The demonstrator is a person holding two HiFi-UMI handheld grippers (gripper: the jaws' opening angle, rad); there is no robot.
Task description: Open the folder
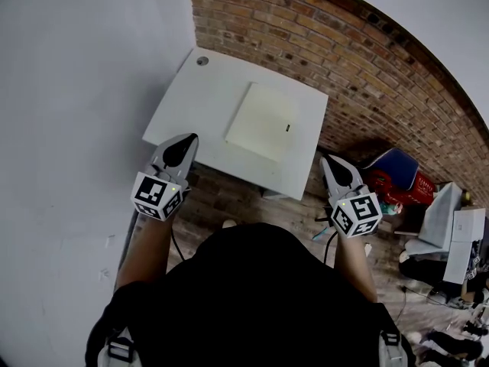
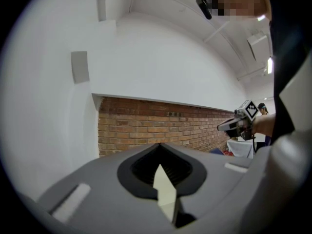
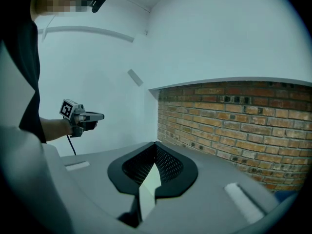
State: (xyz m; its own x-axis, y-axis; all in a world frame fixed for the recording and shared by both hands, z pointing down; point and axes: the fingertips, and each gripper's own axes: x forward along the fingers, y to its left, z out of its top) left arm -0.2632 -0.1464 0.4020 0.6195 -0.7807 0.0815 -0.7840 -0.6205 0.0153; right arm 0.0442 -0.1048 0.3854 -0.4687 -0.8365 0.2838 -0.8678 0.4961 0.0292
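Reach forward over the white table [image 1: 191,102] at upper centre of the head view to the folder [image 1: 266,121], closed and flat there. Left tool [image 1: 183,145] and right tool [image 1: 333,167], lower in frame by the table's near corners: jaws pressed together, empty. Part one pair first, pin one side, slip a tip under the free edge, lift slowly. Folder: pale cream, square, matte, likely thin bendy card, small dark mark toward its right edge. Table: smooth, hard. Brick wall [image 1: 367,75]: rough.

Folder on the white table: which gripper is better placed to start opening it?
Probably the right gripper. The folder lies toward the table's right side, and its small dark mark, maybe a clasp, is near that edge. It and the left gripper are both shut and empty.
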